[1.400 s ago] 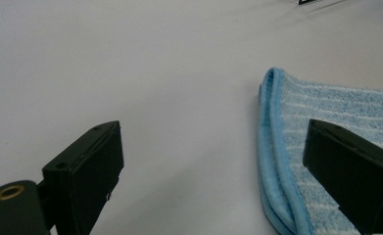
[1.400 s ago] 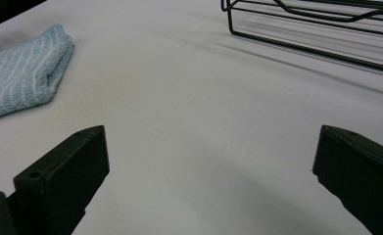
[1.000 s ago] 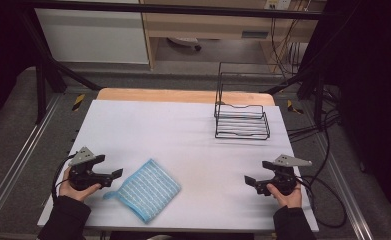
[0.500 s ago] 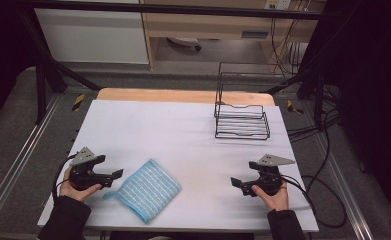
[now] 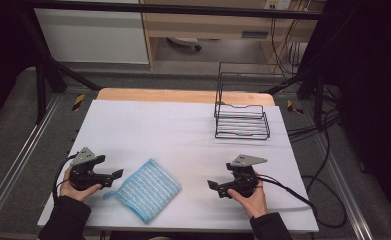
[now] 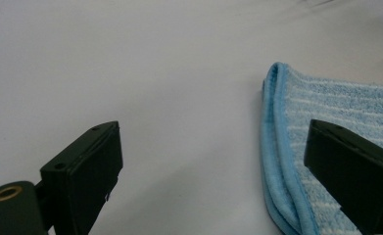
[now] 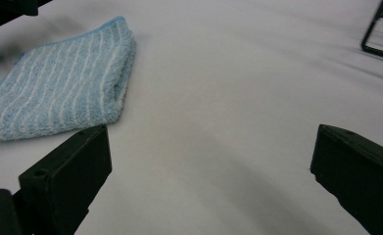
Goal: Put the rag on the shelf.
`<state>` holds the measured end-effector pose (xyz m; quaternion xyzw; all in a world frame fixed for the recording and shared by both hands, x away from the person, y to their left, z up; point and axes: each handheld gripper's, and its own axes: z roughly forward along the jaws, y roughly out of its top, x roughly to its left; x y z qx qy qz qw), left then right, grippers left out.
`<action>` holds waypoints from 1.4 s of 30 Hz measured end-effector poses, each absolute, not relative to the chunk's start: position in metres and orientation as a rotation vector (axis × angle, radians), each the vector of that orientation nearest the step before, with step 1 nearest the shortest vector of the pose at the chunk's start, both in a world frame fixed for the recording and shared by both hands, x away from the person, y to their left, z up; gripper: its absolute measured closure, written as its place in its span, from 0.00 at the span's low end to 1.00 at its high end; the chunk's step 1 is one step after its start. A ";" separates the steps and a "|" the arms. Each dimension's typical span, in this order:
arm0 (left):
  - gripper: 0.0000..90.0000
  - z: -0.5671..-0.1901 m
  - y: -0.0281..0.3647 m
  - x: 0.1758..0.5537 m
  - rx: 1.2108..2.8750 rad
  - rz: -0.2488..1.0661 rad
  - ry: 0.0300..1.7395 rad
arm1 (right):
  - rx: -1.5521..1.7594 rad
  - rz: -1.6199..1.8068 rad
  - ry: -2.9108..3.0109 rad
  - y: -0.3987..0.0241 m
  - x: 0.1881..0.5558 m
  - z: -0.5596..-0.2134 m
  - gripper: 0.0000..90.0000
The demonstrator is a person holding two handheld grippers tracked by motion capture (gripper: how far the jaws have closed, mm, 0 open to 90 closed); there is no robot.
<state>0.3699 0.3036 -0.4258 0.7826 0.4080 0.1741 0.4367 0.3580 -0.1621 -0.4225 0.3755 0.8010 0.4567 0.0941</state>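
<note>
Left tool (image 5: 114, 175) held low, jaws apart, at the near left corner of a folded blue striped cloth (image 5: 145, 190), one jaw over its hemmed edge. Right tool (image 5: 214, 187) also jaws apart, empty, well to the cloth's right, pointing toward it. Cloth flat on the white counter (image 5: 183, 135), near its front edge. Black wire rack (image 5: 241, 117) farther back on the right.
</note>
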 end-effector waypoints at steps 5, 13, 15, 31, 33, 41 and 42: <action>0.08 -0.425 0.304 0.370 1.943 0.438 1.018 | 1.092 1.322 2.401 -0.135 0.360 -0.423 0.07; 0.08 -0.426 0.305 0.370 1.943 0.441 1.023 | 1.089 1.321 2.444 -0.097 0.364 -0.427 0.21; 0.08 -0.426 0.305 0.370 1.942 0.441 1.026 | 1.093 1.326 2.450 -0.087 0.364 -0.427 0.25; 0.08 -0.426 0.304 0.370 1.951 0.444 1.026 | 1.078 1.238 2.548 -0.047 0.365 -0.444 0.55; 0.08 -0.426 0.304 0.370 1.954 0.445 1.025 | 1.076 1.240 2.550 -0.046 0.365 -0.445 0.58; 0.08 -0.427 0.304 0.370 1.954 0.446 1.027 | 1.139 1.244 2.591 -0.043 0.363 -0.451 0.72; 0.08 -0.426 0.304 0.370 1.954 0.447 1.027 | 1.141 1.245 2.591 -0.043 0.363 -0.452 0.74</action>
